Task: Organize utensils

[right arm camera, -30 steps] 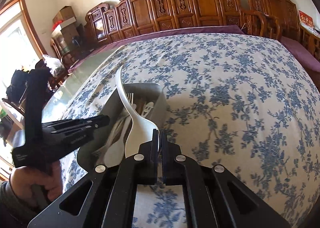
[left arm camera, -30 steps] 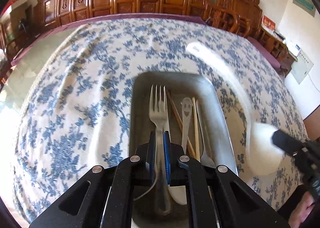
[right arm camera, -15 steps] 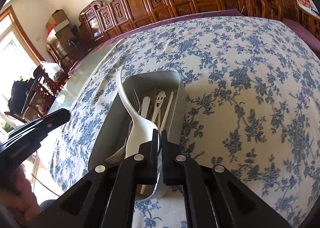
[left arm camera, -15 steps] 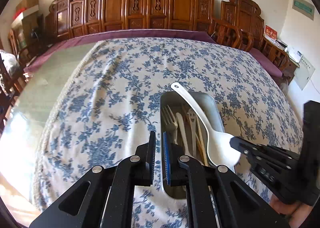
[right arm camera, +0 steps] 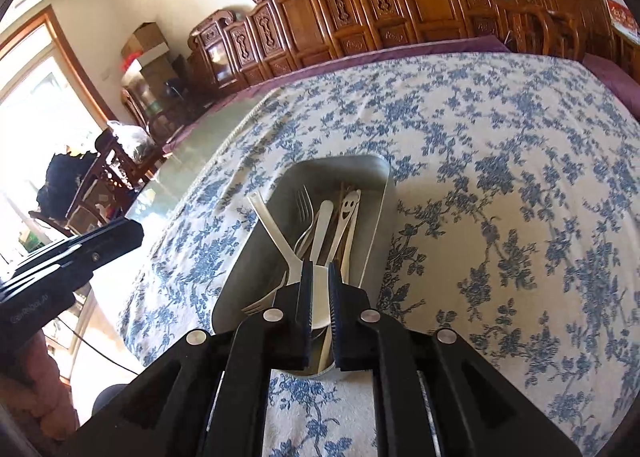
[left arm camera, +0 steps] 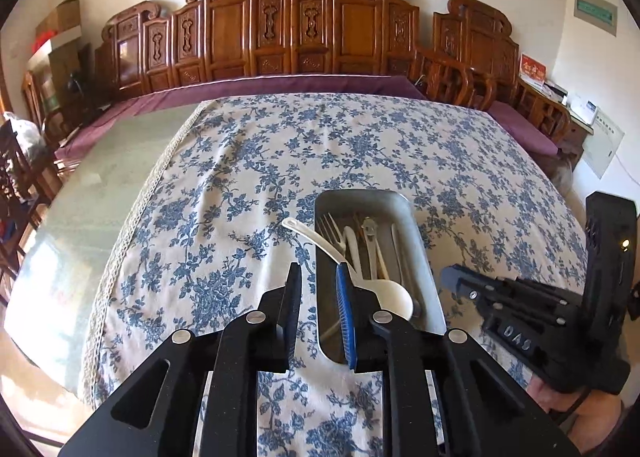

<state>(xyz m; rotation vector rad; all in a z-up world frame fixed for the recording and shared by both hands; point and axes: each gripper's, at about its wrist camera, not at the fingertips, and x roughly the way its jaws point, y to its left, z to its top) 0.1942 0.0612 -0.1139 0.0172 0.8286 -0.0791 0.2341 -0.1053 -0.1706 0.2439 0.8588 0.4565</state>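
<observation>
Nearest the lens, the right gripper [right arm camera: 319, 289] hangs over the metal tray [right arm camera: 370, 247], its jaws parted around the bowl of the white ladle [right arm camera: 320, 299], seemingly just released, handle jutting over the tray's left rim. The left gripper [left arm camera: 318, 289] hovers open and empty beside the tray. Beyond lie a fork [right arm camera: 305, 203] and smiley-faced utensil [right arm camera: 347, 213]. Placement appears done; next, withdraw cleanly.
</observation>
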